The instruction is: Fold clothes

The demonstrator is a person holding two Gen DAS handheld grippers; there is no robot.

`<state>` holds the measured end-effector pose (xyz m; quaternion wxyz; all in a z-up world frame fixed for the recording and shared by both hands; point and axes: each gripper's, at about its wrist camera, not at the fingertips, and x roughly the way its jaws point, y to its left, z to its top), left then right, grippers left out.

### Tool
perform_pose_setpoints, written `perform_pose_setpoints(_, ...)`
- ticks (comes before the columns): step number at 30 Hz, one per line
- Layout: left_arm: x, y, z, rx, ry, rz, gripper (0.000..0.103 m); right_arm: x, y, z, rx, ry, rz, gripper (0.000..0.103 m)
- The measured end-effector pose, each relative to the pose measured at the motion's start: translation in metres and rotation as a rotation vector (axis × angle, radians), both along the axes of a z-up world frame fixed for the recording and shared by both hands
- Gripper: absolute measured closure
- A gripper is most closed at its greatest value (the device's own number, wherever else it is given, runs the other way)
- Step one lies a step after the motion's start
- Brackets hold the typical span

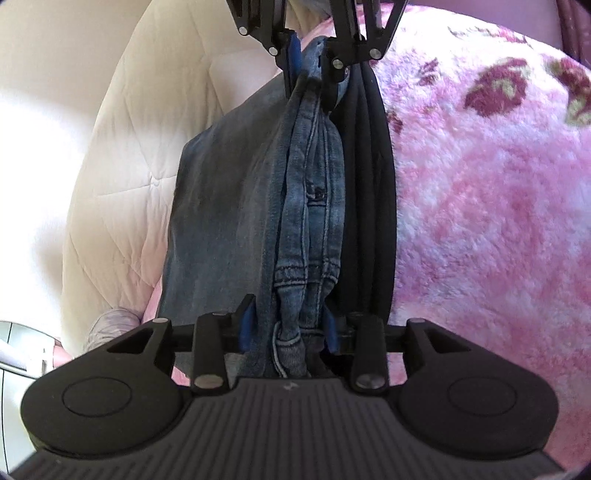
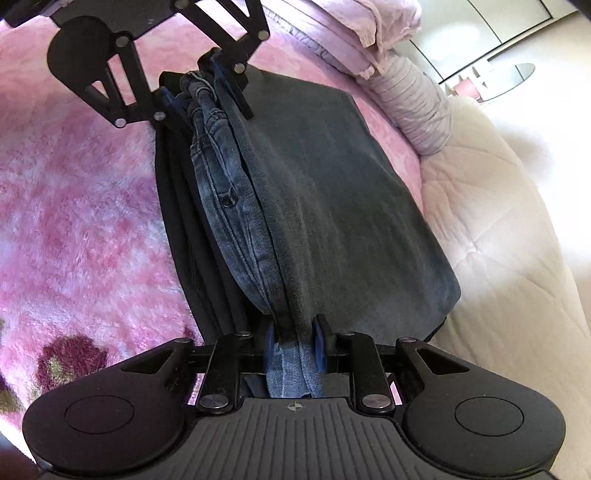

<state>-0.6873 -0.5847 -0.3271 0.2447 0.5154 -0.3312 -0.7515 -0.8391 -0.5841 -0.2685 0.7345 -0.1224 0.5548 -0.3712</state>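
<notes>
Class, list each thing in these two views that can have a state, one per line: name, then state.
Jeans: folded, bunched edge held at both ends, the rest on the bed.
Black garment: folded, lying beside the jeans.
Left claw: shut on jeans.
Right claw: shut on jeans.
Pink blanket: spread flat.
Lilac cloth: folded, piled.

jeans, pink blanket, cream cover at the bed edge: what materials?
Jeans: blue denim, faded, with stitched seams and a rivet. Pink blanket: looks like plush fleece, with a fuzzy, mottled pile. Cream cover: likely a quilted, padded comforter, with diamond stitch lines and a matte finish.
</notes>
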Motion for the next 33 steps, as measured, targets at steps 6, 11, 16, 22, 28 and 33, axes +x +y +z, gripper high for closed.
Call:
perform_pose_setpoints(6, 0.034, 0.0, 0.044, 0.116, 0.098, 0.146, 0.067, -0.018, 0.002, 0.033, 0.108, -0.093, -0.135, 0.08)
perform_pose_setpoints(11, 0.054, -0.016, 0.076, 0.2, 0.245, 0.339, 0.068, -0.039, -0.021, 0.064, 0.132, -0.251, -0.273, 0.08)
perform_pose_setpoints(16, 0.043, -0.057, 0.084, 0.27, 0.339, 0.435, 0.07, -0.064, -0.066, 0.077, 0.192, -0.51, -0.485, 0.08)
perform_pose_setpoints(22, 0.04, -0.071, 0.059, 0.424, 0.305, 0.501, 0.081, -0.077, -0.081, 0.034, 0.389, -0.667, -0.572, 0.08)
perform_pose_setpoints(28, 0.039, -0.073, 0.066, 0.439, 0.279, 0.496, 0.082, -0.077, -0.085, 0.035, 0.423, -0.655, -0.581, 0.08)
perform_pose_setpoints(33, 0.034, -0.081, 0.065, 0.469, 0.267, 0.503, 0.082, -0.074, -0.092, 0.034, 0.447, -0.648, -0.588, 0.08)
